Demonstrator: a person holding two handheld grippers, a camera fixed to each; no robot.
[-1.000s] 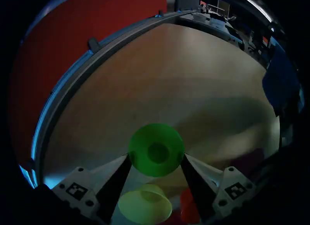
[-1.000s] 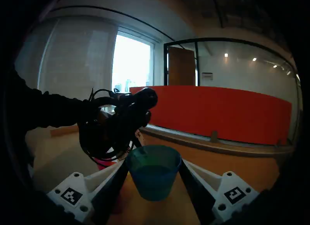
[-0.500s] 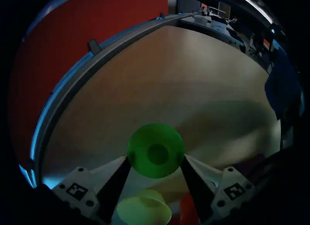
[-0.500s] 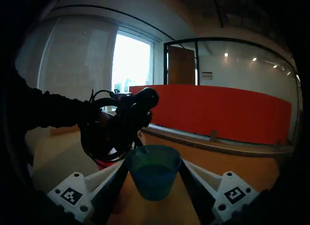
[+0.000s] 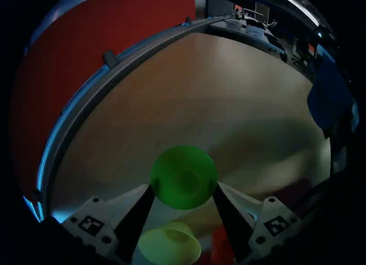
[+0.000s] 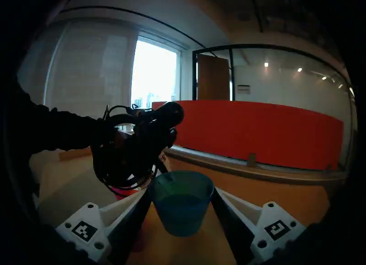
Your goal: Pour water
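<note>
Left gripper [image 5: 183,187]: fingers closed on green cup [image 5: 184,171], pressing both sides. Cup tipped over, end-on to camera, above tabletop [image 5: 206,91]. Yellow-green cup [image 5: 169,244] and red cup [image 5: 223,246] lower in view, between fingers.

Right gripper [image 6: 181,192]: fingers clamp blue cup [image 6: 180,212], upright, liquid inside. Hand [image 6: 116,146] in dark sleeve holds other gripper behind blue cup, to left.

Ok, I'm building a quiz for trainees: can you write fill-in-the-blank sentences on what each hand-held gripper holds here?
1. The left hand-held gripper is shut on a ____ cup.
2. The right hand-held gripper is shut on a ____ cup.
3. Behind the table stands a long ____ partition.
Missing words: green; blue; red.
</note>
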